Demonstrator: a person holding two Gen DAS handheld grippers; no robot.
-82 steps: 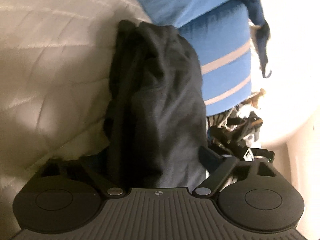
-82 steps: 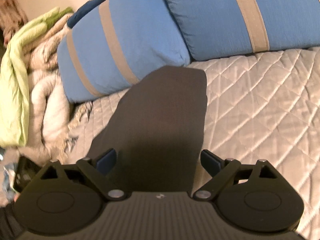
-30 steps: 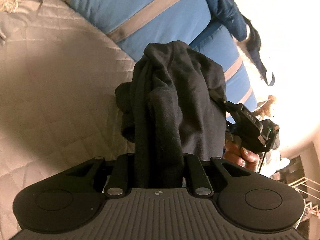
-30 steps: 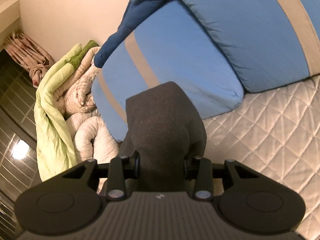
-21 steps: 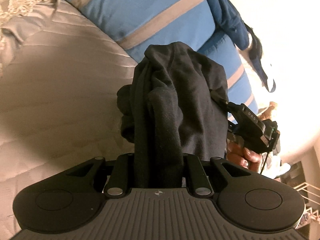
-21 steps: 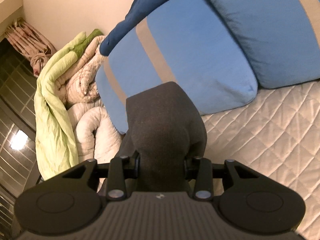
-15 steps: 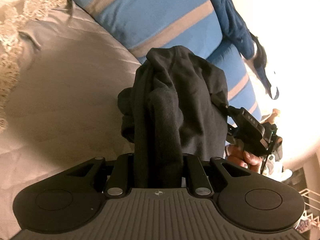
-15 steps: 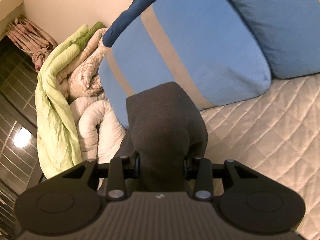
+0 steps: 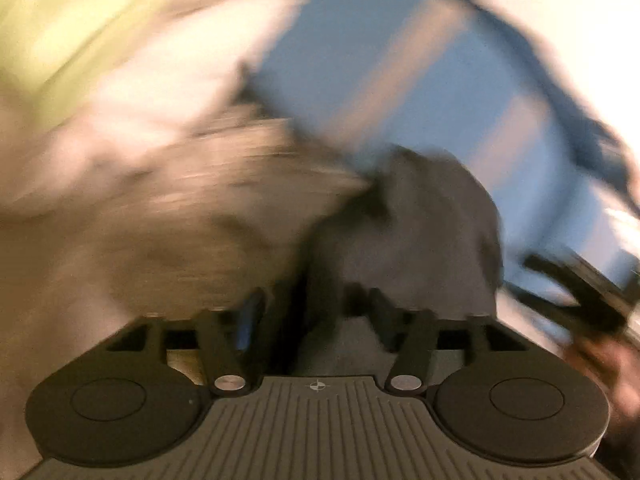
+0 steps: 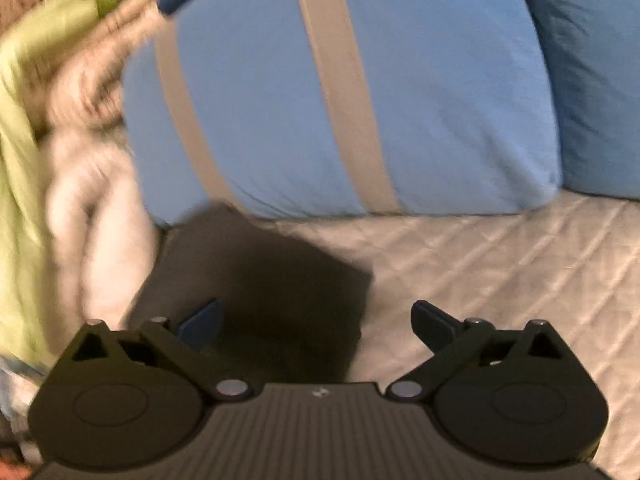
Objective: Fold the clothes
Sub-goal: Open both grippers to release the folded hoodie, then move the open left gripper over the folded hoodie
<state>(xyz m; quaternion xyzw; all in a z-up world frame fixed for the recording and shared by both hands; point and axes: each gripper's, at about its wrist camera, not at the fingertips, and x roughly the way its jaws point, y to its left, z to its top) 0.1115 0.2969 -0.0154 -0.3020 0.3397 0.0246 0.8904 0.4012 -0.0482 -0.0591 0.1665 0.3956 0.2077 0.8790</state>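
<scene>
Low in your right view, the dark garment (image 10: 256, 292) lies flat on the bed (image 10: 500, 264); soft, light, limp, so pinch a folded edge. Your right hand-held gripper (image 10: 316, 320) gapes empty; the blurred left hand-held gripper (image 9: 308, 312) looks half-open around cloth

left wrist view heavily motion-blurred. left gripper (image 9: 310, 312) jaws partly apart, dark garment (image 9: 420, 232) bunched between them and rising ahead; can't tell if the jaws actually clamp it. blue pad shows on the inner face of the left finger (image 9: 246, 320). behind the garment: blue pillow (image 9: 400, 80) with tan stripes, a darker blue cloth (image 9: 580, 120) draped over its right edge. pale bedding (image 9: 140, 200) smeared across the left, green cloth (image 9: 60, 20) top left. right gripper (image 9: 584, 296) at right edge, a hand (image 9: 608, 364) under it.
</scene>
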